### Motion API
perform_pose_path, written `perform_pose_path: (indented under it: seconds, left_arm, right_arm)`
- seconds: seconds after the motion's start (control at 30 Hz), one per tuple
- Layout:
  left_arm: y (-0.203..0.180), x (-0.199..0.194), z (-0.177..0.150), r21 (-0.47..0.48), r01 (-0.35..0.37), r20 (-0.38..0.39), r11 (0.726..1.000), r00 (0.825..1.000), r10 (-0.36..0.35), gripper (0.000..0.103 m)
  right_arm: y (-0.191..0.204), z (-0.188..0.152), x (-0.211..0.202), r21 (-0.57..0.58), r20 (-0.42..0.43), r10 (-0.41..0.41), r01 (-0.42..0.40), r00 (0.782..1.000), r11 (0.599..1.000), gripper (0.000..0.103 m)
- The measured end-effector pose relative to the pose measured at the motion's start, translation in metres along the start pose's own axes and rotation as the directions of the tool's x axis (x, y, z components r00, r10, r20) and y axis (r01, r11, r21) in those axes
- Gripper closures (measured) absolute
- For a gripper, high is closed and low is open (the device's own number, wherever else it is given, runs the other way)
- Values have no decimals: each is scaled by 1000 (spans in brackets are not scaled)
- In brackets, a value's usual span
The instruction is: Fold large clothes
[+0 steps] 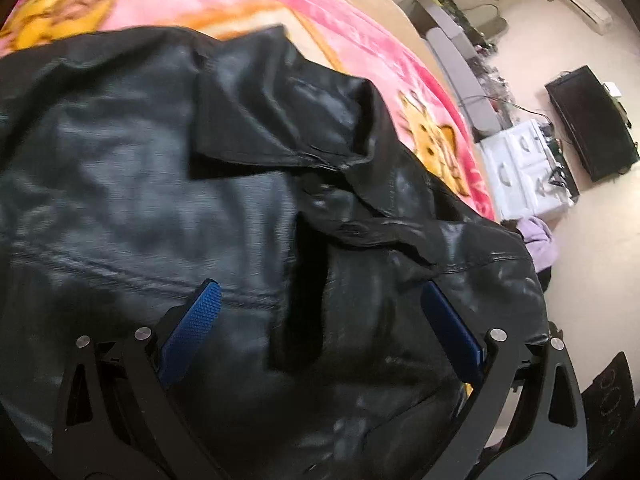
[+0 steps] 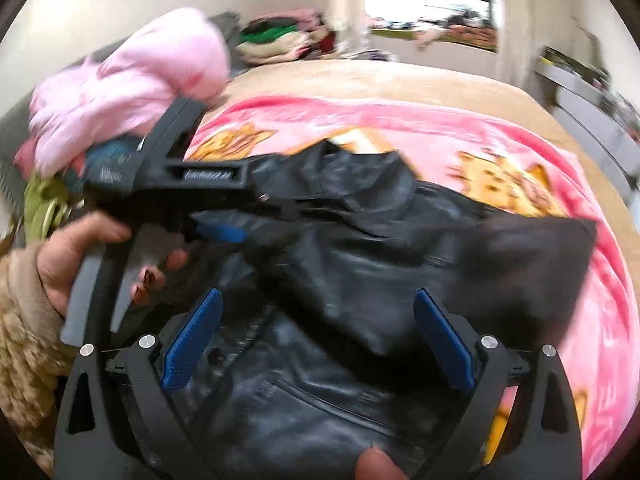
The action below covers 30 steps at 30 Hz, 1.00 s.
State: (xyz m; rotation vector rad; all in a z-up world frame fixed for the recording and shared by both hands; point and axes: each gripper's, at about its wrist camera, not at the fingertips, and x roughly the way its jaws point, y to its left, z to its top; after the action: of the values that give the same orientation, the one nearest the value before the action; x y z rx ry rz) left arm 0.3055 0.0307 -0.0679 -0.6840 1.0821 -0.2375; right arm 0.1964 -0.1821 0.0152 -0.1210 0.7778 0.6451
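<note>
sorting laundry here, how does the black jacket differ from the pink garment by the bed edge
The jacket is black, glossy and leather-like; the pink garment is pale, soft and matte. The jacket lies spread across the blanket under both open grippers, left gripper and right gripper; the pink garment sits bunched on a pile beside it. Both are unfolded.

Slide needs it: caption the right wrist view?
Both grippers open over a black leather jacket on a pink blanket.
</note>
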Motion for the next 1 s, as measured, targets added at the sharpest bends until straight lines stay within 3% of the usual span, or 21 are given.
perform_pose_path:
  seconds: [0.07, 0.13, 0.23, 0.27, 0.3, 0.5, 0.63, 0.7, 0.83, 1.0]
  left_arm:
    - [-5, 9, -1, 2, -13, -19, 1000, 1000, 13, 41]
    - [-17, 14, -4, 23, -19, -15, 1000, 1000, 19, 60]
    - [-43, 9, -12, 119, -22, 10, 993, 1000, 21, 81]
    - [-48, 7, -13, 133, -14, 16, 991, 1000, 12, 94]
    - [-56, 2, -13, 149, 20, 23, 989, 999, -24, 101]
    - [-114, -70, -3, 305, 103, 135, 947, 979, -150, 102]
    - [-128, -121, 2, 377, 77, 231, 923, 957, -174, 103]
    - [-120, -135, 3, 366, 65, 261, 928, 951, -169, 103]
    - [-85, -155, 6, 314, -18, 335, 949, 938, -93, 103]
    - [-23, -167, 10, 199, -53, 355, 979, 935, -22, 103]
  right_arm:
    - [-13, -1, -12, 36, 27, -11, 10, 1000, 999, 10]
    - [-22, 0, -22, 59, 61, -43, 39, 997, 997, 21]
    - [-32, 0, -28, 76, 80, -83, 77, 993, 994, 24]
    - [-35, 1, -30, 87, 84, -105, 97, 991, 991, 24]
    - [-39, 1, -32, 98, 87, -119, 110, 989, 989, 24]
    - [-50, 3, -40, 129, 142, -148, 130, 979, 983, 25]
    - [-41, 5, -46, 113, 188, -124, 104, 974, 988, 26]
    - [-28, 7, -51, 81, 221, -97, 81, 970, 993, 24]
    - [-7, 9, -55, 36, 243, -50, 42, 969, 998, 21]
    - [3, 12, -37, 11, 191, -79, 78, 978, 997, 20]
